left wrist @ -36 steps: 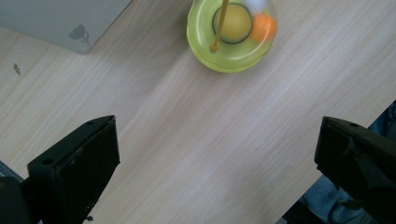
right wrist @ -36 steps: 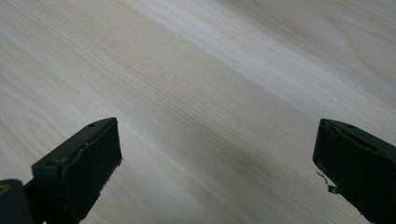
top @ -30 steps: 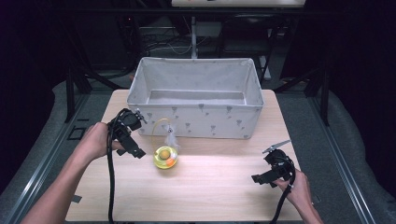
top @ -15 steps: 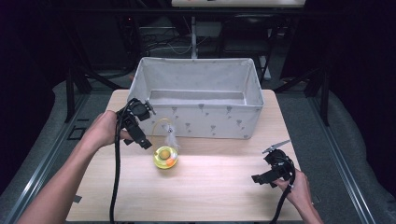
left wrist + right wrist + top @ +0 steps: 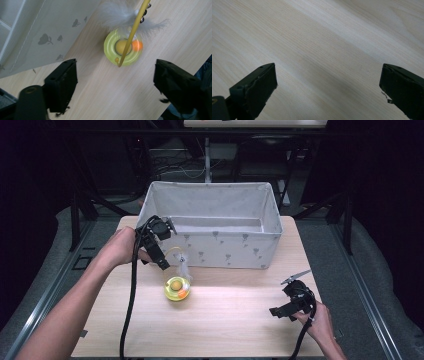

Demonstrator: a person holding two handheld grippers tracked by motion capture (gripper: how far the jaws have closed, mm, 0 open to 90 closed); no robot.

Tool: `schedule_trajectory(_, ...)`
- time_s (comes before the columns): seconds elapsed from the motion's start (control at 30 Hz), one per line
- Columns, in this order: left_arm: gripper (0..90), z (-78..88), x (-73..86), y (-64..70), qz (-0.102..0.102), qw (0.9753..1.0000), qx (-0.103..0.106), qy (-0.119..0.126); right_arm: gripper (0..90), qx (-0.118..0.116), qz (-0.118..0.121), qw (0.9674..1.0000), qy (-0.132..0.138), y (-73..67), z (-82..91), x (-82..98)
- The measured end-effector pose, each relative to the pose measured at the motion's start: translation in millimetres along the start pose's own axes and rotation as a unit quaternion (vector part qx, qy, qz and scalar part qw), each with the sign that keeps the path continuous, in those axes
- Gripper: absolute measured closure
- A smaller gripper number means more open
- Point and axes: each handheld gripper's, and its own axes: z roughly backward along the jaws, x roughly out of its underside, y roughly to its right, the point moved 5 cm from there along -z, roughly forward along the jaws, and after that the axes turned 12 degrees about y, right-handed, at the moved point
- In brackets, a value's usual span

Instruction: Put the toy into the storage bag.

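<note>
1. Surface: pale wooden table (image 5: 240, 320), light grain, lit from above. Surroundings dark; black frame bars and cables behind the table, grey floor at both sides.
2. On the table, at the far edge: grey fabric bin (image 5: 225, 247) with a small printed pattern, open top.
3. Task item: yellow-green ring toy (image 5: 177, 289), lying flat on the table just in front of the bin's near-left corner. Orange ball in its track, white feather (image 5: 125, 13) and a yellow wand (image 5: 132, 32) rising from the centre.
4. Left hand (image 5: 120, 249): forearm enters from bottom left, raised above the table. Left gripper (image 5: 161, 262) angled down toward the toy, just up-left of it, beside the bin's front wall.
5. Left gripper jaws: apart, having just been closing; toy and wand lie beyond them, nothing gripped.
6. Right hand (image 5: 317, 320): low at the near-right of the table. Right gripper (image 5: 280, 311) pointing left, well apart from the toy.
7. Right gripper jaws: wide apart over bare wood, holding nothing.
</note>
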Motion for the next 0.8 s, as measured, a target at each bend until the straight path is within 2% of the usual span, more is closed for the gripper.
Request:
schedule_trajectory(0.3, 43.3, -0.1, -11.5, 2.4, -0.022, 0.9997, 0.009, -0.011, 1.2, -0.003, 0.000, 1.0000, 0.002, -0.5, -0.6, -0.1)
schedule_trajectory(0.47, 54.3, 0.2, -17.8, 4.4, -0.034, 0.9993, 0.006, -0.011, 1.2, 0.000, 0.003, 1.0000, 0.002, 0.2, -0.8, 0.1)
schedule_trajectory(0.63, 63.7, 1.8, -21.6, 6.2, -0.038, 0.9991, 0.010, -0.015, 1.2, 0.000, 0.002, 1.0000, 0.000, 0.3, -0.7, 0.3)
schedule_trajectory(0.8, 68.6, 1.7, -21.8, 6.7, -0.039, 0.9990, 0.004, -0.020, 1.2, -0.002, 0.003, 1.0000, -0.002, 0.0, -0.5, 0.4)
